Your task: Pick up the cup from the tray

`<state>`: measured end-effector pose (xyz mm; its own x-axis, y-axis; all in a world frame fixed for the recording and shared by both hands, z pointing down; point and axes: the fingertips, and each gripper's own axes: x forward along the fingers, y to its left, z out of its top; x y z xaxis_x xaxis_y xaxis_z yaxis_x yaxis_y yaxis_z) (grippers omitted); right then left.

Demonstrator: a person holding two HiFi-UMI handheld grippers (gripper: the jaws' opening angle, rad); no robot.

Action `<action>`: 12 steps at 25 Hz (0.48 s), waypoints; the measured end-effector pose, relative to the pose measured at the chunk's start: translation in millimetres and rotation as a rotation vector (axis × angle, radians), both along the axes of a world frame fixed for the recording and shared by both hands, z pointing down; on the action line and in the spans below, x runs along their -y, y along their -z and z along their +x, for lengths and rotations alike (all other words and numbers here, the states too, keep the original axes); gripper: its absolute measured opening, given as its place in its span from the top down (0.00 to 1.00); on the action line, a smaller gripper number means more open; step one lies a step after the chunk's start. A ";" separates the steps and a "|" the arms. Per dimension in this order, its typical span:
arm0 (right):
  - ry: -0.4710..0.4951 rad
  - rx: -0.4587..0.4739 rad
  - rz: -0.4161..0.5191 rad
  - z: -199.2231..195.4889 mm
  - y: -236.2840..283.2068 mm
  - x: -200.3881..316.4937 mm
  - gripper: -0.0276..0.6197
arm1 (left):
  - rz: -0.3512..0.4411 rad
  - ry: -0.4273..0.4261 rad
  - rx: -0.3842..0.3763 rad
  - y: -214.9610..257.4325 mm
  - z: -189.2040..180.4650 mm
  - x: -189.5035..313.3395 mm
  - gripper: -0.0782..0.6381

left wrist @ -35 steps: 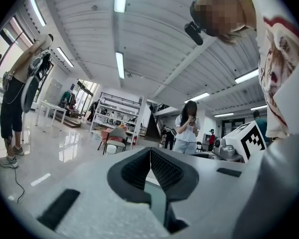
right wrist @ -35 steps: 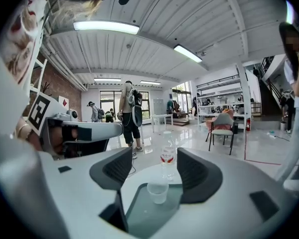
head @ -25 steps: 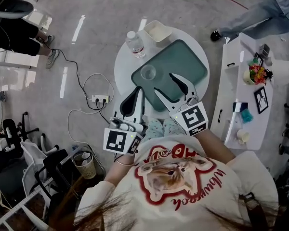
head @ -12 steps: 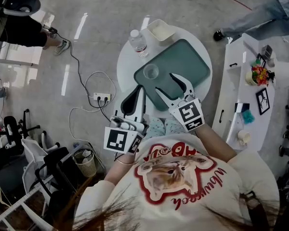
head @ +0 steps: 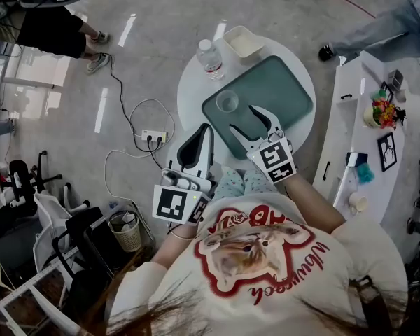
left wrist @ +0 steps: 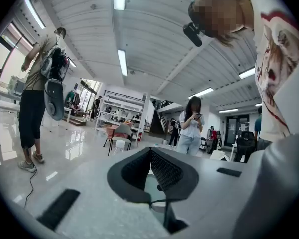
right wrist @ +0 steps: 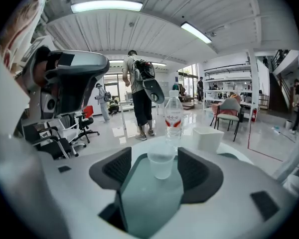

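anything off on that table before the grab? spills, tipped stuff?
Nothing stands out. The cup stands upright on the tray, with no spill visible. The bottle and the white container sit upright on the table beside the tray.

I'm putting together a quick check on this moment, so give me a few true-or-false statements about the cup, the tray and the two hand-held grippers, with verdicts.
1. The clear plastic cup stands upright on the green tray. True.
2. The right hand-held gripper is shut on the cup. False: its jaws stand apart, and the cup is just ahead of them, untouched.
3. The left hand-held gripper has its jaws together with nothing between them. True.
4. The clear water bottle stands on the tray. False: it stands on the round white table, beside the tray.
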<state>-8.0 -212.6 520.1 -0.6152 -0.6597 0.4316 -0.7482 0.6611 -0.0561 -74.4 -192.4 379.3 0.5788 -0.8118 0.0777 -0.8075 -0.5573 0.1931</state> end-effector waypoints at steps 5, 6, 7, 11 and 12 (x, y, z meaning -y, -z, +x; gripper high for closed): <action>0.001 -0.003 -0.042 -0.9 -15.2 -1.5 0.55 | 0.001 0.018 0.006 1.1 -6.0 -2.8 0.87; 0.001 -0.006 -0.049 -1.3 -18.1 -2.2 0.55 | 0.000 0.021 0.006 0.8 -7.8 -3.8 0.87; 0.000 -0.008 -0.055 -1.9 -21.1 -2.7 0.55 | -0.002 0.024 0.005 0.6 -9.8 -4.7 0.87; -0.002 -0.022 -0.062 -2.4 -34.9 -1.1 0.55 | -0.005 0.032 0.006 -0.9 -14.0 -5.8 0.87; -0.002 -0.020 -0.065 -3.5 -35.7 -1.0 0.55 | -0.007 0.033 0.007 -1.4 -14.4 -6.2 0.87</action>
<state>-11.5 -211.6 555.8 -0.6050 -0.6309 0.4856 -0.7507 0.6553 -0.0839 -88.8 -186.2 380.7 0.5508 -0.8301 0.0872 -0.8270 -0.5286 0.1916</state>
